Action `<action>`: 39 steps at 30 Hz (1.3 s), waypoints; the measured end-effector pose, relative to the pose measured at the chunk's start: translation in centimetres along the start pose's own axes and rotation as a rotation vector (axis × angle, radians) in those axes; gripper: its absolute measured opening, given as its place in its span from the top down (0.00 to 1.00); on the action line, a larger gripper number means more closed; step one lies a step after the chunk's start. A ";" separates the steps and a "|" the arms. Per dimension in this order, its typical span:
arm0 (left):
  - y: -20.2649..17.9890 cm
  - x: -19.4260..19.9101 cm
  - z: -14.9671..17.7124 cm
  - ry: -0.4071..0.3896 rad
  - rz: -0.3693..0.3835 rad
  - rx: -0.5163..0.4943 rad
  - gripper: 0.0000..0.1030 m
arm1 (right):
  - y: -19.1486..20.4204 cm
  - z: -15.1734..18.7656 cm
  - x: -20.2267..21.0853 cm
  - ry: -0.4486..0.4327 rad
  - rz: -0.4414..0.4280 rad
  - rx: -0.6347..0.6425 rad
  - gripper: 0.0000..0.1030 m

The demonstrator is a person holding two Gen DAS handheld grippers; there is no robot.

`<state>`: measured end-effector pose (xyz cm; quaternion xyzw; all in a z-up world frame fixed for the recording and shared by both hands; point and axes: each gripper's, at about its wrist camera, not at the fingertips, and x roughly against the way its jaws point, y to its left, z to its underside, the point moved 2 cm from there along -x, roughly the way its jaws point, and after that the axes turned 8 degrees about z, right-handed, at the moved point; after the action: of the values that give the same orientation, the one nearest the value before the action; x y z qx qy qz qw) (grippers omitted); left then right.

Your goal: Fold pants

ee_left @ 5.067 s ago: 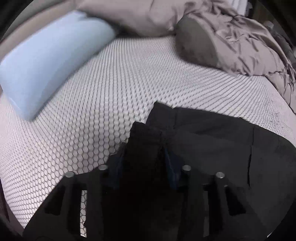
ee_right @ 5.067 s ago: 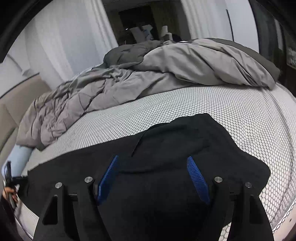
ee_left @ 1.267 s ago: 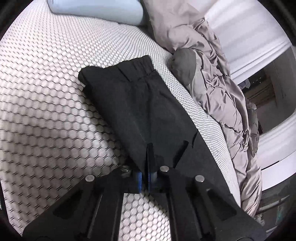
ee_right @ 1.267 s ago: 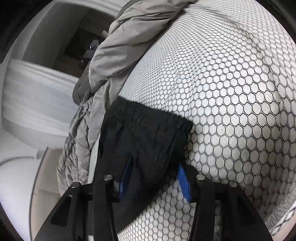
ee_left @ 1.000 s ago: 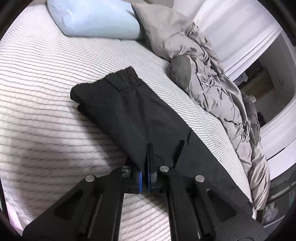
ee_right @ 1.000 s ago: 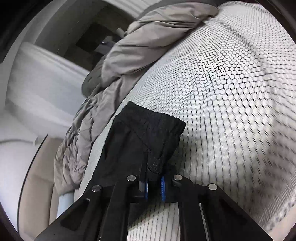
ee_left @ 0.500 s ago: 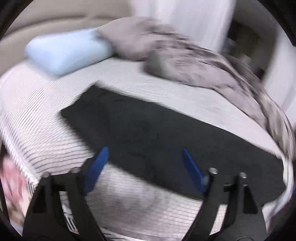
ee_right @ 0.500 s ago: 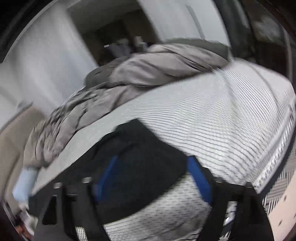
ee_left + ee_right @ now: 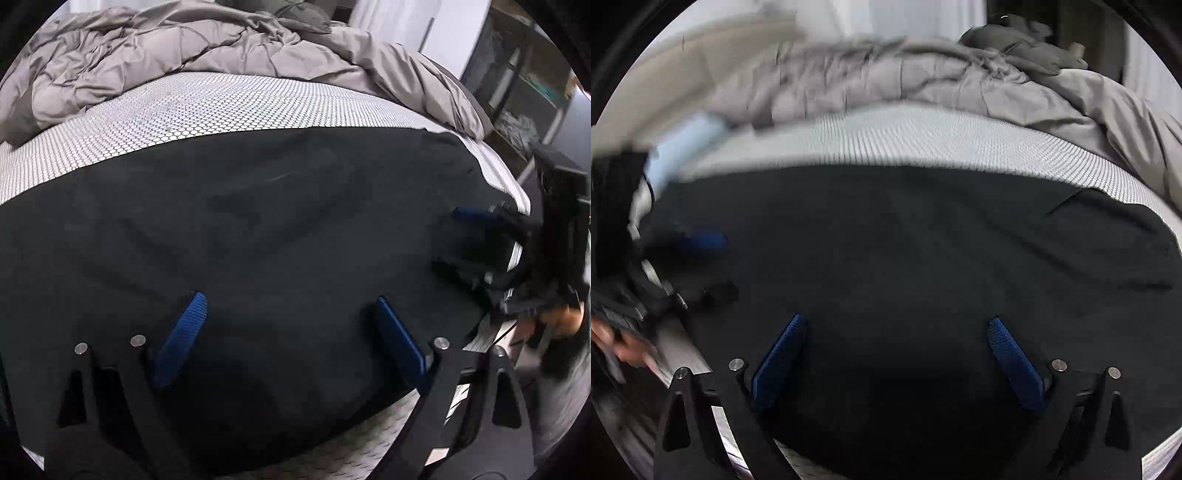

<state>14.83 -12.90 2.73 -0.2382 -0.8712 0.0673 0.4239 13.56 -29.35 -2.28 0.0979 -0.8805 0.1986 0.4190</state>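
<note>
Beyond our jaws stretches a bed (image 9: 229, 99) covered in a white sheet with a fine dark honeycomb print. Farther off, a rumpled grey duvet (image 9: 155, 48) is heaped along its far edge. Up and to the left of our right jaws we see a pale blue pillow (image 9: 683, 144), blurred, against a beige headboard (image 9: 701, 59). To the upper right of our left jaws stands a dark shelving unit (image 9: 524, 85). White curtains (image 9: 908, 18) hang behind the duvet.
</note>
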 end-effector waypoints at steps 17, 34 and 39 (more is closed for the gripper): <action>1.8 3.8 -1.3 -0.049 -0.025 -0.070 0.11 | -8.3 0.9 4.8 -0.115 0.214 -0.236 0.02; 9.1 4.3 -1.5 0.031 -0.107 0.039 0.12 | -11.7 0.1 -0.3 0.059 0.420 -0.280 0.02; 5.0 5.1 -4.5 -0.034 -0.041 -0.024 0.11 | -4.6 -3.6 1.5 -0.045 0.240 -0.148 0.02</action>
<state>17.37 -6.51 7.61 -0.2241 -0.8838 0.0521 0.4073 16.71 -31.90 2.18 -0.0347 -0.9073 0.1797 0.3787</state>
